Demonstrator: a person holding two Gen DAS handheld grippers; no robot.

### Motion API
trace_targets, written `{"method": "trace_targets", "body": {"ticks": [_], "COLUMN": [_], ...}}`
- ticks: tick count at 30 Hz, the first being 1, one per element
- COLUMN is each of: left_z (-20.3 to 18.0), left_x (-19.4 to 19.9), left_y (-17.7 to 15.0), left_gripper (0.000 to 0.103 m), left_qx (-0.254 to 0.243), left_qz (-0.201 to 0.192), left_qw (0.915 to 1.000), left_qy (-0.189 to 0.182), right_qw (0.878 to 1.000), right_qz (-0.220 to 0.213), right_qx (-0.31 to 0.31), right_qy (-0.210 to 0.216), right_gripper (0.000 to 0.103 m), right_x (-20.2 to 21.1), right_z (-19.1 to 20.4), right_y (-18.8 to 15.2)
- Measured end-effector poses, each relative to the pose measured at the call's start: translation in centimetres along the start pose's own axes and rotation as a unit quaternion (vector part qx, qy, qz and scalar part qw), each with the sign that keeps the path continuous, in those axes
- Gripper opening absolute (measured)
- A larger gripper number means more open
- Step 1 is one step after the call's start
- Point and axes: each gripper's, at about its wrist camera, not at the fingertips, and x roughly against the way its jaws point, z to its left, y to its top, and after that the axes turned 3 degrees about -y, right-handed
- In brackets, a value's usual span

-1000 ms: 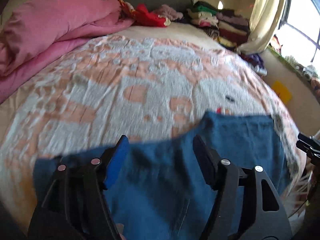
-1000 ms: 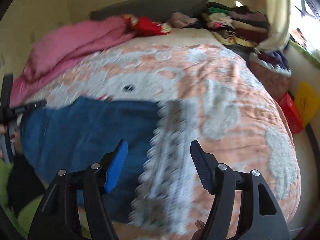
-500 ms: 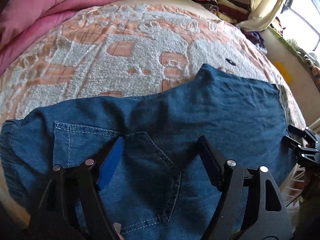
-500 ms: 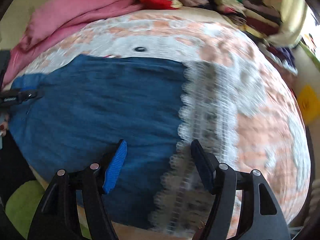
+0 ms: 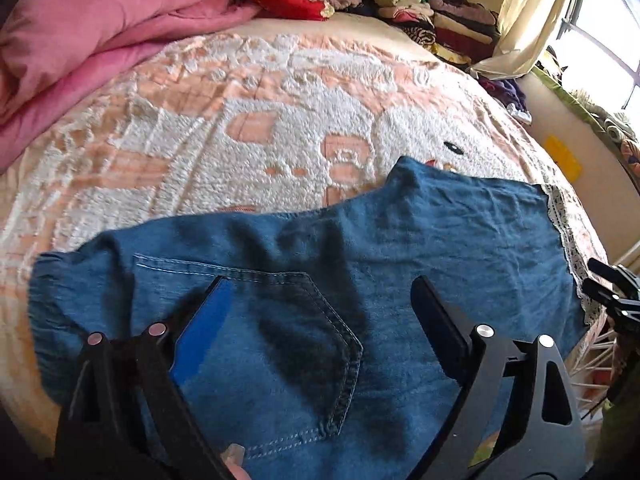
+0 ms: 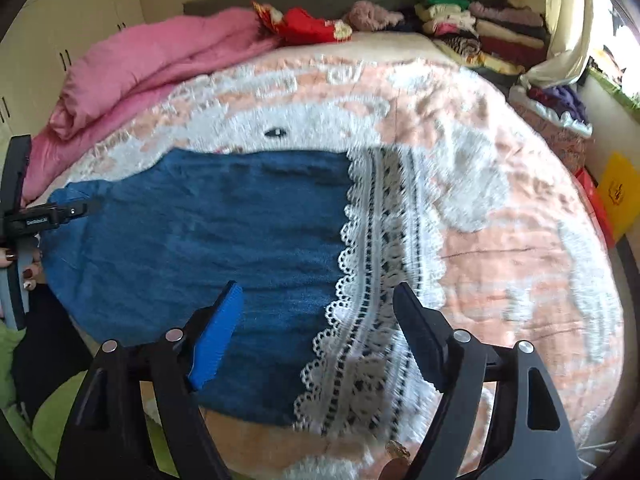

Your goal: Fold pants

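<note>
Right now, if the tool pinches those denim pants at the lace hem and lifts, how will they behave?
The denim pants would probably drape rather than hold shape: they lie flat with soft wrinkles. The lace hem looks openwork, so it may snag or stretch on the right tool. The fuzzy blanket likely adds drag if they are pushed.

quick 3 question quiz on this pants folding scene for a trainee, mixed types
1. True or false: the right gripper is clamped on the denim pants.
2. Which part of the pants lies under the left gripper? A) lace hem B) back pocket C) zipper
3. Fill in: the pink quilt lies bunched at the ____ side of the bed, seen from the left wrist.

Key: 1 false, its jaws are opening above the lace hem; 2 B, the back pocket; 3 left
</note>
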Motion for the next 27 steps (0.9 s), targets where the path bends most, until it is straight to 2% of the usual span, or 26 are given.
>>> {"method": "trace_targets", "body": {"ticks": [5, 11, 18, 27], "left_z": [-1.1, -3.4, -6.3, -9.1], "left_x": [2.1, 4.2, 4.5, 3.4], "left_y": [0.1, -0.6, -2.1, -4.1], "left_gripper": [0.093, 0.093, 0.093, 0.093], "left_qx": [-0.020, -0.039, -0.064, -0.097], "left_qz": [-0.019, -0.029, -0.017, 0.012], "left_qw": [0.9996, 0.9988, 0.9977, 0.9951], "left_qy": [0.008, -0.001, -0.014, -0.011], "right_qw": [1.000, 0.999, 0.998, 0.998], "right_qz": [-0.022, -0.047, -0.056, -0.049], "right_qx": [-0.009, -0.013, 0.002, 0.033], "right_qy": [-0.010, -0.017, -0.021, -0.019], "right_gripper": [0.083, 0.084, 0.084, 0.084], "right_x": [2.9, 5.4, 6.6, 6.2], "right_z": [-0.6, -0.5, 0.8, 3.4], "right_y": [-0.1, -0.3, -0.9, -2.0]}}
